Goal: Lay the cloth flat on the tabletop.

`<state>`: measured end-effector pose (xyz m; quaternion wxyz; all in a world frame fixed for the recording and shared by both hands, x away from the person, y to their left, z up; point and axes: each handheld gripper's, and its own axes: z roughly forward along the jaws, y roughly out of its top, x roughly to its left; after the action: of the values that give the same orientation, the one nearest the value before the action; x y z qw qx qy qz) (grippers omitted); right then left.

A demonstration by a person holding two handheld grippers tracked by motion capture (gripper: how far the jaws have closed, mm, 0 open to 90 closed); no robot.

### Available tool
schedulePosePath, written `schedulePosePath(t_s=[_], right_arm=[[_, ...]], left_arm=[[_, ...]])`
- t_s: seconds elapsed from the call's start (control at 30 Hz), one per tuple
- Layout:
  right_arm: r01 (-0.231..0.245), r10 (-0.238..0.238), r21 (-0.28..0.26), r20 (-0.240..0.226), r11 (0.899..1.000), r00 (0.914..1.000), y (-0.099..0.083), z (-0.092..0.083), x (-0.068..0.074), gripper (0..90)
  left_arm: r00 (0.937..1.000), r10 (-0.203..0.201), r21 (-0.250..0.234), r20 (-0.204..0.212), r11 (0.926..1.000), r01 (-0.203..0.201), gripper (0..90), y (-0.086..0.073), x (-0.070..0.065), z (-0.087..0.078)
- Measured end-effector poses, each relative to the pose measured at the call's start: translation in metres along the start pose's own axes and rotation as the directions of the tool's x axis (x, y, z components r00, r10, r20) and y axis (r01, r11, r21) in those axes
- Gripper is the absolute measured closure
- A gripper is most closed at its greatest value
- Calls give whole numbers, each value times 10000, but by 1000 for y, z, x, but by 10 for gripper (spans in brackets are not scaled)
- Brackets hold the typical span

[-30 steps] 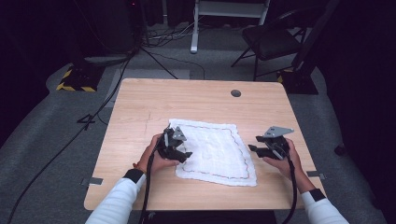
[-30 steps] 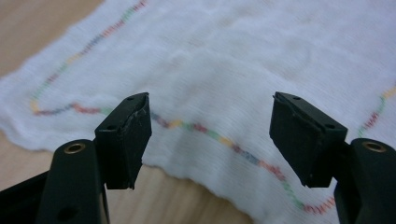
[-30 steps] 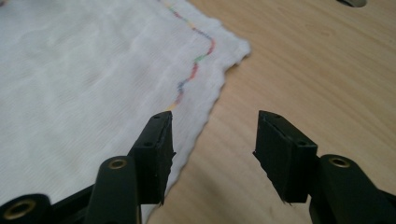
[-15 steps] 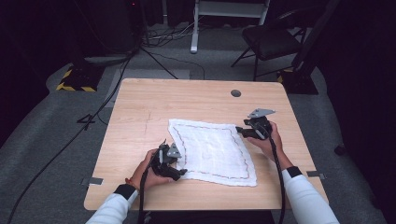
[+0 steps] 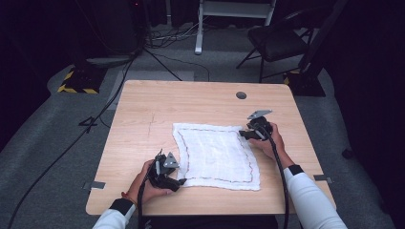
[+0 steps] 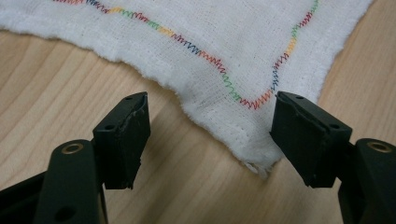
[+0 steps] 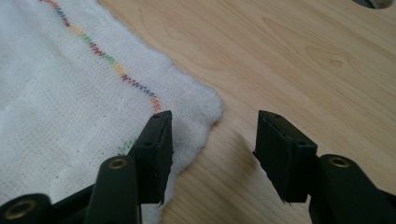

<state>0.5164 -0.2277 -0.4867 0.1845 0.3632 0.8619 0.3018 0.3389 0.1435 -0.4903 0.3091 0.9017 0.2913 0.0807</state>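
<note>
A white cloth with a multicoloured zigzag seam lies spread flat on the wooden table. My left gripper is at the cloth's near left corner. In the left gripper view its jaws stand open on either side of that corner of the cloth, which rests on the wood. My right gripper is at the far right corner. In the right gripper view it is open, one finger over the edge of the cloth and the other over bare wood.
A round cable hole sits in the tabletop beyond the cloth. Behind the table are a dark chair, a white stand and cables on the grey floor. Bare wood surrounds the cloth on all sides.
My left hand drew back toward the table's near edge to the cloth's near left corner. My right hand moved away and inward to the far right corner. Both sets of jaws stayed open.
</note>
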Motion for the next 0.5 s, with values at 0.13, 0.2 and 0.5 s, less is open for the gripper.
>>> schedulePosePath(t_s=[0.13,0.2,0.5], right_arm=[[-192,187,58,812,9998,9965,-4,-2,-11,470],[-268,262,49,1038,9996,9943,-6,-4,-16,462],[-287,307,-175,1246,9994,9917,-11,-12,-20,447]], left_arm=[[10000,54,12,29,10000,-54,282,-3,-2,-2],[10000,31,27,7,10000,-31,281,-2,-2,-2],[9994,234,-777,-255,9967,-253,236,19,7,-10]])
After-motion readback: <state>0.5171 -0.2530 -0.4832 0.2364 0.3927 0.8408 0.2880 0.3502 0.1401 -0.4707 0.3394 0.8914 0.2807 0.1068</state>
